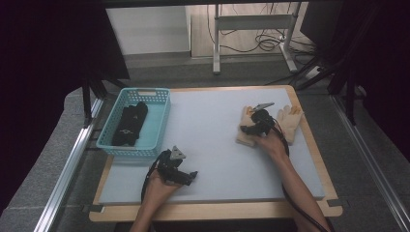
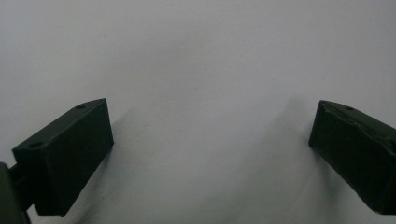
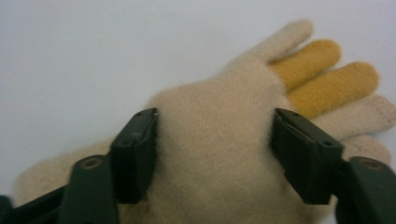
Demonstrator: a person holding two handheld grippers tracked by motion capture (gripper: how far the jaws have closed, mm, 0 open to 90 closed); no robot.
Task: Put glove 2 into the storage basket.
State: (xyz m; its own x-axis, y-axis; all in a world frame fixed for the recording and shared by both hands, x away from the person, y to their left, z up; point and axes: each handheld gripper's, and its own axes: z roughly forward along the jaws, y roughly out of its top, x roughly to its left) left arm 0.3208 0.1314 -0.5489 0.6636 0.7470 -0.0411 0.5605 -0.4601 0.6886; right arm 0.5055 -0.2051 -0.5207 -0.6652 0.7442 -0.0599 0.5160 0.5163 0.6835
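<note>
A cream knitted glove [image 1: 245,135] [image 3: 243,84] with two mustard-yellow fingers lies flat on the pale mat at the right. My right gripper [image 1: 251,126] [image 3: 215,140] is down on it. Its two black jaws press in on either side of the glove's palm, and the knit bulges up between them. A second cream glove [image 1: 290,121] lies just to the right, apart from the gripper. My left gripper [image 1: 192,177] [image 2: 210,154] rests low over bare mat near the front left, its jaws wide apart with nothing between them.
A turquoise plastic basket [image 1: 162,121] stands at the left edge of the mat [image 1: 212,150] and holds a dark folded item [image 1: 129,124]. The wooden table rim runs around the mat. Metal rails flank the table on both sides.
</note>
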